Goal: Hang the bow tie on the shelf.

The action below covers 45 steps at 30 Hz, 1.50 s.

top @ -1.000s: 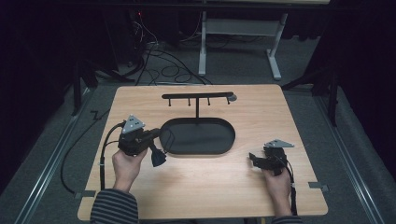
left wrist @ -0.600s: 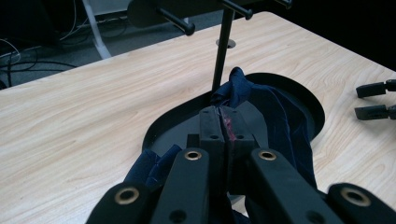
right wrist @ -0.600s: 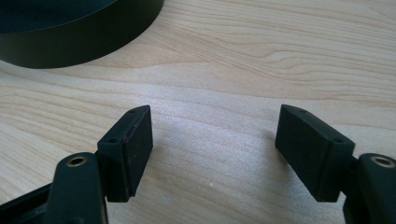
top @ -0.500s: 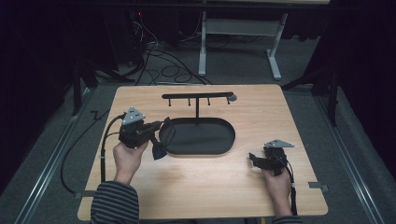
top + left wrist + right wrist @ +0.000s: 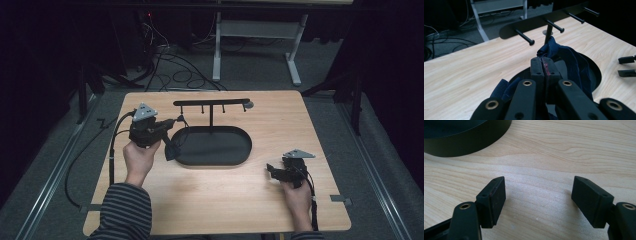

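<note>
High view: left gripper (image 5: 167,131) sits at the left end of the black oval tray (image 5: 240,156), jaws clamped on a dark blue cloth (image 5: 170,148) that hangs from them just above the tray's left rim. Right gripper (image 5: 274,171) rests on the wooden table (image 5: 280,125) near the tray's right end, jaws apart, nothing between them.

Left gripper view: jaws pressed together on a thin fold of the cloth (image 5: 571,62); most of the fabric droops to either side, and the grip looks to be near an edge. Peg rack (image 5: 541,21) stands just beyond, on a post at the tray's far side, with four pegs pointing toward the near side. Nearest peg (image 5: 524,37) lies ahead and slightly left of the jaws.

Judgement: the step in hand is carrying the cloth up to a peg. To do it well:
- lift until the held fold clears the knob at the peg's tip, then move toward the rack;
- keep the clamp firm, since the grip is on little fabric and could slip;
- seek a loop or open fold to pass over the peg; none can be made out yet;
- release only once fabric drapes on both sides of the peg;
- the right gripper is well apart and could steady the trailing end.
</note>
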Tool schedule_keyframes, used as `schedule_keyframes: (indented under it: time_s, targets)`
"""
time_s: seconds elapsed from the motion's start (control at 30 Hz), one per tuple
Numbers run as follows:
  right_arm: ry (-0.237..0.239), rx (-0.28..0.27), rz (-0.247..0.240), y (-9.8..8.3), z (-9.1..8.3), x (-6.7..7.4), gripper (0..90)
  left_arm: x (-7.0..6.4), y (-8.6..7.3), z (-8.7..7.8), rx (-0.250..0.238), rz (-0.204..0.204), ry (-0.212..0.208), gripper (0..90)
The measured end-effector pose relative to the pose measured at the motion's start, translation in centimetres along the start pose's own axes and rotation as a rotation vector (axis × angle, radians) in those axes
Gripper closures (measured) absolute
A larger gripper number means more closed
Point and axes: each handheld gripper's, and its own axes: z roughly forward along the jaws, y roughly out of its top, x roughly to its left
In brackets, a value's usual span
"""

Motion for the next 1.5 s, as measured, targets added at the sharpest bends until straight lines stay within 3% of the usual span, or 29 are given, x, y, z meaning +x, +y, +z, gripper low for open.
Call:
schedule_keyframes:
  time_s: [0.23,0.5,1.17,1.5]
  targets:
    - [0.0,0.0,-0.001,0.0,0.0,0.0,28.7,-0.1,1.2,0.8,0.01,0.023,0.024,88.4]
    - [0.0,0.0,0.0,0.0,0.0,0.0,28.7,0.2,1.9,1.8,0.014,0.01,0.034,88.4]
    - [0.003,-0.001,0.001,0.0,0.0,-0.1,28.8,1.1,2.7,3.8,0.012,-0.007,0.111,88.2]
    - [0.003,-0.001,0.001,0.0,0.0,-0.1,28.8,1.1,2.7,4.1,0.029,-0.015,0.099,86.0]
